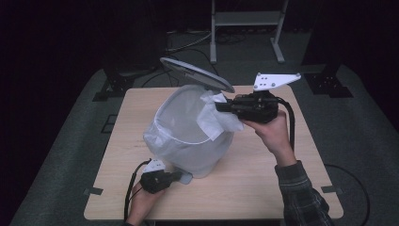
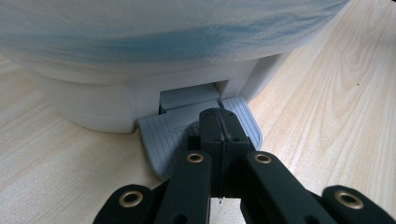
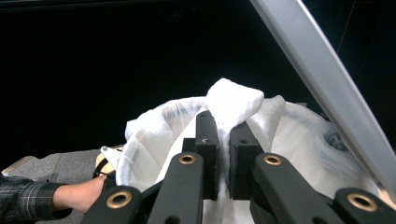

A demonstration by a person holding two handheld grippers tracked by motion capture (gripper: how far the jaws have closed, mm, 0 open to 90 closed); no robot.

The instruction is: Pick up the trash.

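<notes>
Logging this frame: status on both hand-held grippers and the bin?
Left hand-held gripper shut, pressing the grey ribbed pedal. Right hand-held gripper shut on white crumpled tissue over white lined pedal bin, lid up. Nothing blocking.

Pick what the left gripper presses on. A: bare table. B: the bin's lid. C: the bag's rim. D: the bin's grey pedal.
D: the left gripper, jaws shut, rests on the grey pedal at the foot of the bin, whose lid stands open.
</notes>
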